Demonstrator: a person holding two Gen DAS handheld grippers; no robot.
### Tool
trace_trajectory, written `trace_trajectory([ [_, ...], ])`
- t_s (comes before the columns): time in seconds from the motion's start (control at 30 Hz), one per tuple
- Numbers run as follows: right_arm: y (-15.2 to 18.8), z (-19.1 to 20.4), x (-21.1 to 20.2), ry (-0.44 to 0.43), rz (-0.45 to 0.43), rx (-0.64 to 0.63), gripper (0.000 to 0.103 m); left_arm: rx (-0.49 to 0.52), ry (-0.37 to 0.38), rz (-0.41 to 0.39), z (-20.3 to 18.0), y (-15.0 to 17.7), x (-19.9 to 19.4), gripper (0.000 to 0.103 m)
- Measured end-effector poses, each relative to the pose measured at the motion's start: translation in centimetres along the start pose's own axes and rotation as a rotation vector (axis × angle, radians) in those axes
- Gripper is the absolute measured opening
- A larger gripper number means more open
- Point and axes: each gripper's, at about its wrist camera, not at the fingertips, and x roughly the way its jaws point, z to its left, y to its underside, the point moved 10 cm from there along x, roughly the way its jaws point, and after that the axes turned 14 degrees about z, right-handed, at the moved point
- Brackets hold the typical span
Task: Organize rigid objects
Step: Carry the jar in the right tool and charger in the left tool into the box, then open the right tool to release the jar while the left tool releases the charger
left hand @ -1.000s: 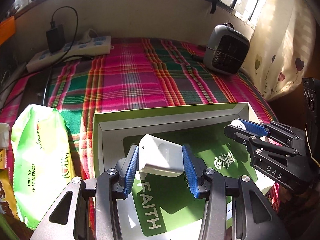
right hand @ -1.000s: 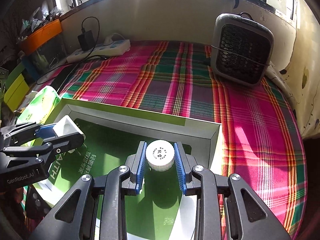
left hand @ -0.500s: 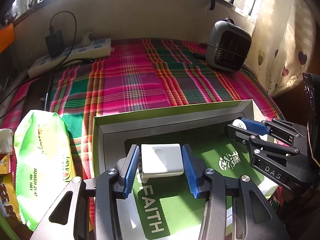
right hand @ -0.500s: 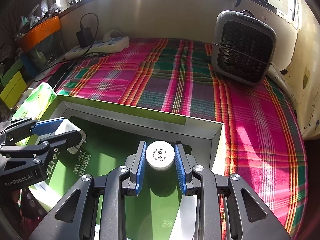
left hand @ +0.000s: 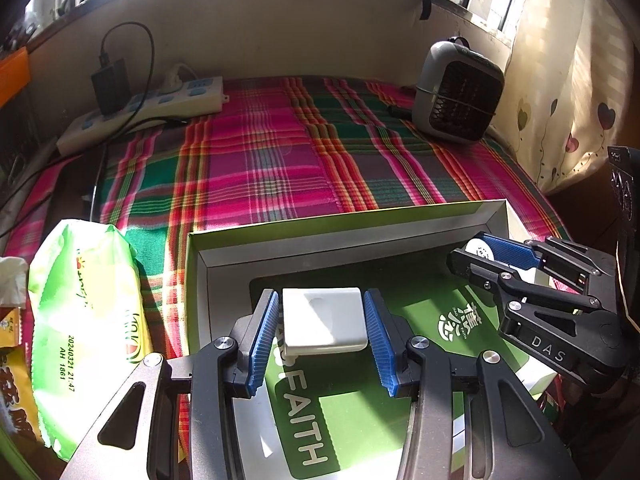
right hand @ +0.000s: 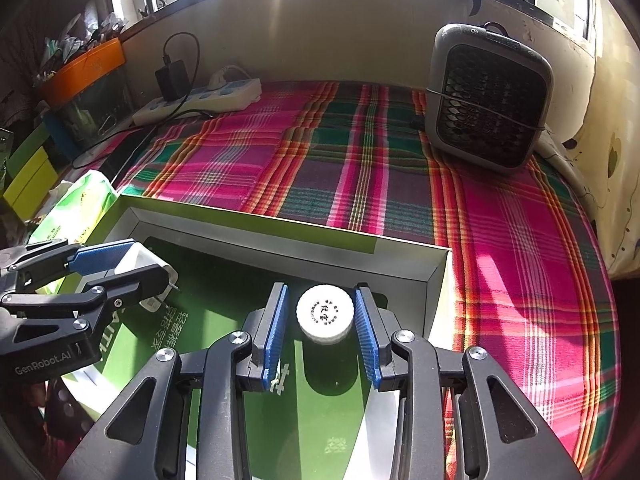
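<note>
A shallow green-rimmed box (left hand: pixel 340 220) lies on the plaid cloth. My left gripper (left hand: pixel 320 296) is shut on a white plug-in charger (left hand: pixel 324 320), held flat and low over the box's left part. The right wrist view shows the same left gripper (right hand: pixel 148 258) with the charger (right hand: pixel 138 260) and its prongs pointing down. A small white bottle with a ribbed cap (right hand: pixel 325 314) stands on the box floor near the far right corner. My right gripper (right hand: pixel 321 288) straddles it, slightly open, with a slim gap at the left pad. The left wrist view has that right gripper (left hand: pixel 468 248) at the right.
A grey mini heater (right hand: pixel 488 96) stands at the back right and a white power strip (left hand: pixel 152 108) with a black adapter at the back left. A green tissue pack (left hand: pixel 84 320) lies left of the box. The plaid cloth (right hand: pixel 360 168) beyond the box is bare.
The charger went from tilted to flat and lower in the box. My right gripper's pads have parted a little from the bottle cap.
</note>
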Motion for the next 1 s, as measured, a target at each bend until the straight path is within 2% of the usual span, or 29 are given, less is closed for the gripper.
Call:
trace_trajectory([
  [0.1, 0.0, 0.1, -0.2, -0.007, -0.004, 0.007, 0.047, -0.012, 0.006, -0.003, 0.2, 0.1, -0.2, 0.045],
  [0.27, 0.3, 0.0, -0.4, -0.011, -0.012, 0.019, 0.049, -0.030, 0.010, -0.005, 0.5, 0.5, -0.6, 0.048],
  [0.43, 0.5, 0.2, -1.1, 0.001, -0.037, 0.017, 0.057, -0.031, 0.003, -0.018, 0.3, 1.0, -1.4, 0.049],
  [1.0, 2.6, 1.3, -5.1, -0.004, -0.097, 0.030, 0.057, -0.029, -0.021, -0.080, -0.3, 3.3, -5.5, 0.050],
])
